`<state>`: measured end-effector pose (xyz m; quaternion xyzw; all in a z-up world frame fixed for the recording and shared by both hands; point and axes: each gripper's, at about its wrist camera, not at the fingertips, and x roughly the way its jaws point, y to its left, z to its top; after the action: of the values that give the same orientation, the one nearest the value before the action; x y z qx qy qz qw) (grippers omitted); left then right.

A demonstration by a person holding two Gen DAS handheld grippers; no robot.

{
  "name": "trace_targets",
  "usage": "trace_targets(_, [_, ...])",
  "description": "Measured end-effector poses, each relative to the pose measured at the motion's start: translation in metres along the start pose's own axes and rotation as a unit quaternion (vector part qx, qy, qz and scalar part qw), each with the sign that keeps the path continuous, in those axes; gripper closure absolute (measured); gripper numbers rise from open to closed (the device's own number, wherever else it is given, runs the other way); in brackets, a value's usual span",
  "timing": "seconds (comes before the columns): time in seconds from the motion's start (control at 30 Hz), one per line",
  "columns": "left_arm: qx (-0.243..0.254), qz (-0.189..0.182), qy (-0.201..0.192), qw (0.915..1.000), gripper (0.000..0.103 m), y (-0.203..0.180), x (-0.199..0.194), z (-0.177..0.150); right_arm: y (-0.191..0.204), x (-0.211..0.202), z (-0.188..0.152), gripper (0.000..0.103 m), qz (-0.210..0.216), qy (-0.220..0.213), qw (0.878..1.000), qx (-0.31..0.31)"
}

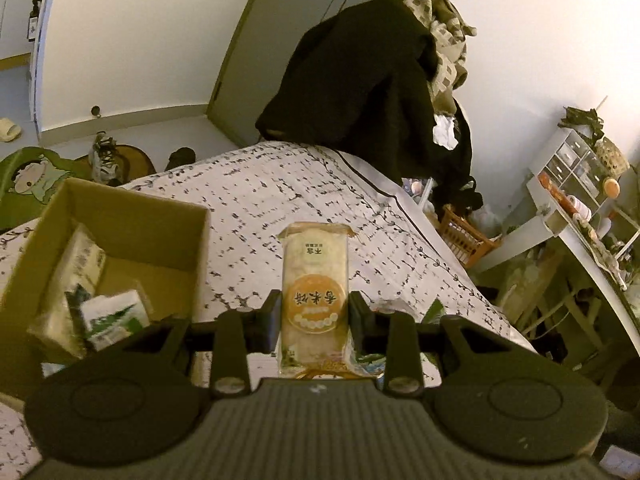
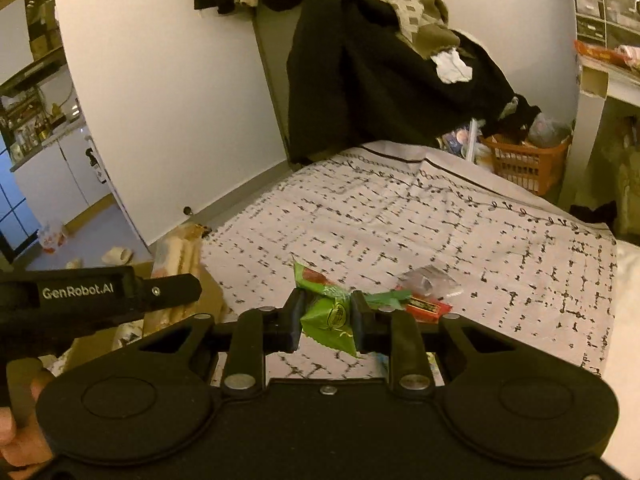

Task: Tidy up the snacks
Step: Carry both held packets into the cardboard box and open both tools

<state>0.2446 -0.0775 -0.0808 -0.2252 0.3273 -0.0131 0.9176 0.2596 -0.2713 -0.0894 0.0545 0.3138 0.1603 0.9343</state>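
**Both grippers loaded over the bedspread**

We are holding a snack in each tool. The left gripper (image 1: 314, 316) is clamping a long rice cracker pack (image 1: 314, 292) between its two fingers; the pack is pointing forward, its orange round label facing up, its far end sticking out well past the fingertips and hanging above the patterned bedspread (image 1: 280, 200). To the left of this gripper, the cardboard box (image 1: 168, 216) is sitting on the bed, open at the top, with at least two pale packets (image 1: 80, 264) and a white-and-green packet (image 1: 116, 316) lying inside.

The right gripper (image 2: 326, 316) is pinching a green wrapped snack (image 2: 330, 320), crumpled between the pads. Just beyond it on the bedspread, we are seeing another green wrapper (image 2: 316, 280), a red packet (image 2: 426, 306) and a clear wrapper (image 2: 430, 278), lying near one another. In the right wrist view the left tool is crossing the frame at the left, carrying its cracker pack over the box edge.

A black coat (image 1: 360, 80) is hanging at the foot of the bed; an orange basket (image 2: 524, 164) is standing beside it on the floor.
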Motion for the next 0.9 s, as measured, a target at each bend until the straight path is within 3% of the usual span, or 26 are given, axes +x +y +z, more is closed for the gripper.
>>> trace_targets(0.37, [0.011,0.006,-0.005,0.9999,0.07,0.042,-0.023,0.018,0.05,0.005,-0.001,0.079,0.018,-0.01,1.0,0.022])
trace_targets(0.9, [0.002,0.041,-0.006,0.9991,0.07,0.1,-0.043,0.028,0.111,0.012,0.004,0.079,0.04,-0.008,0.999,-0.008])
